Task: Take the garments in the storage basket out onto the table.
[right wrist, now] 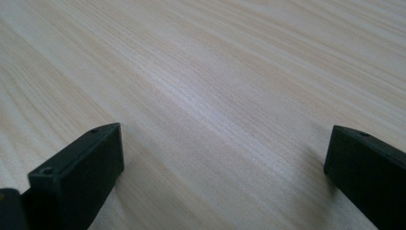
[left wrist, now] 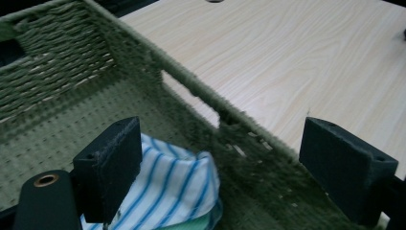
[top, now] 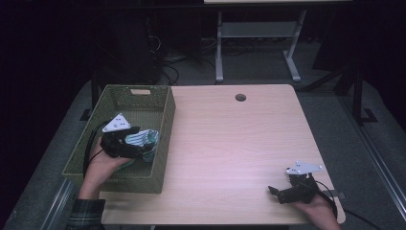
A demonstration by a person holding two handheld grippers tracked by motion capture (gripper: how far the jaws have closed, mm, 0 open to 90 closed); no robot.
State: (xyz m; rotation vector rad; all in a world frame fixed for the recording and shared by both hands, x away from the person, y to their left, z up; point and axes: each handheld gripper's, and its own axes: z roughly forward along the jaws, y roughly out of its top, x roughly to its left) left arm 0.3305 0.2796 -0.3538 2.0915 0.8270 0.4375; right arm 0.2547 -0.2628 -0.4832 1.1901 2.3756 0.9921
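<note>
Pale wood table (top: 230,143) carries a green woven basket (top: 143,96) at 9 o'clock. Step in hand, by judgement: depositing a striped cloth (top: 141,140) in the basket. Left claw (top: 136,141) hangs inside the basket, jaws wide apart; the cloth lies against one jaw, not clamped. Next move calls for lifting clear. Right claw (top: 273,190), at 4 o'clock, is wide open and empty.

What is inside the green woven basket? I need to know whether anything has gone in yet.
A blue-striped white cloth lies in the basket, with something green under its edge; the rest beneath is hidden. The left gripper is open above it.
</note>
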